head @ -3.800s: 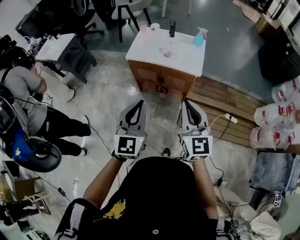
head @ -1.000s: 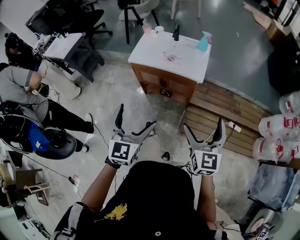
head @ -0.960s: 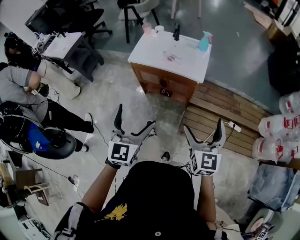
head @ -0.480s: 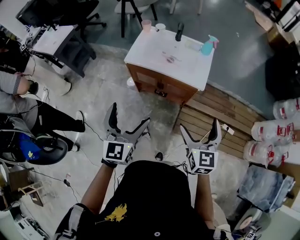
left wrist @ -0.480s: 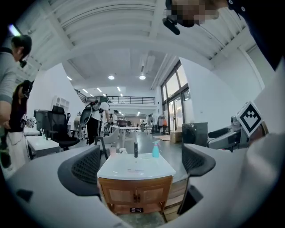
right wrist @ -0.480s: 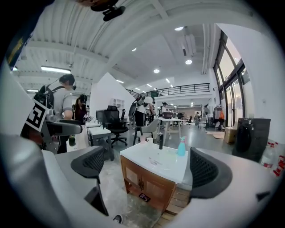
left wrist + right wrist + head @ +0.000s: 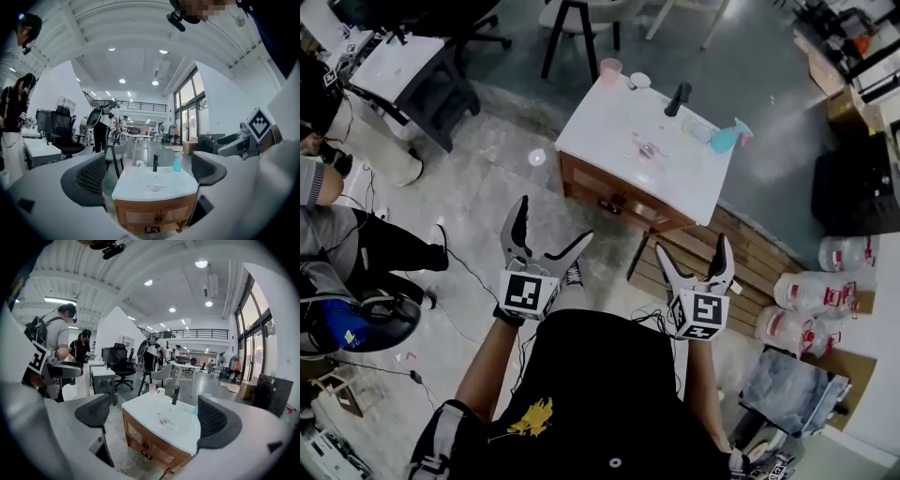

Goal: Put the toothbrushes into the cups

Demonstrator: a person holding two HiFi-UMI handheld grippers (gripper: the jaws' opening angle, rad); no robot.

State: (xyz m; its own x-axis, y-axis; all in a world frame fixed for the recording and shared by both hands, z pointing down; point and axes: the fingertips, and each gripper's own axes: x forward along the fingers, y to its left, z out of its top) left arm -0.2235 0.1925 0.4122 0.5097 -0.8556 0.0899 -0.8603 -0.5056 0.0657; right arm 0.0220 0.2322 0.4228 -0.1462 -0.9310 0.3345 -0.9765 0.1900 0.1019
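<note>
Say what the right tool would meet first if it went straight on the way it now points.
Probably the sink cabinet, framed between the open right tool's jaws with only floor before it. Whether it hits the wooden front or white top first is unclear.

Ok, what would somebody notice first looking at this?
A white-topped wooden washstand stands mid-frame in the head view, two cups at its far left corner, a black tap and teal spray bottle along the back. Nearer, the left gripper and right gripper are both open and empty, short of it.
</note>
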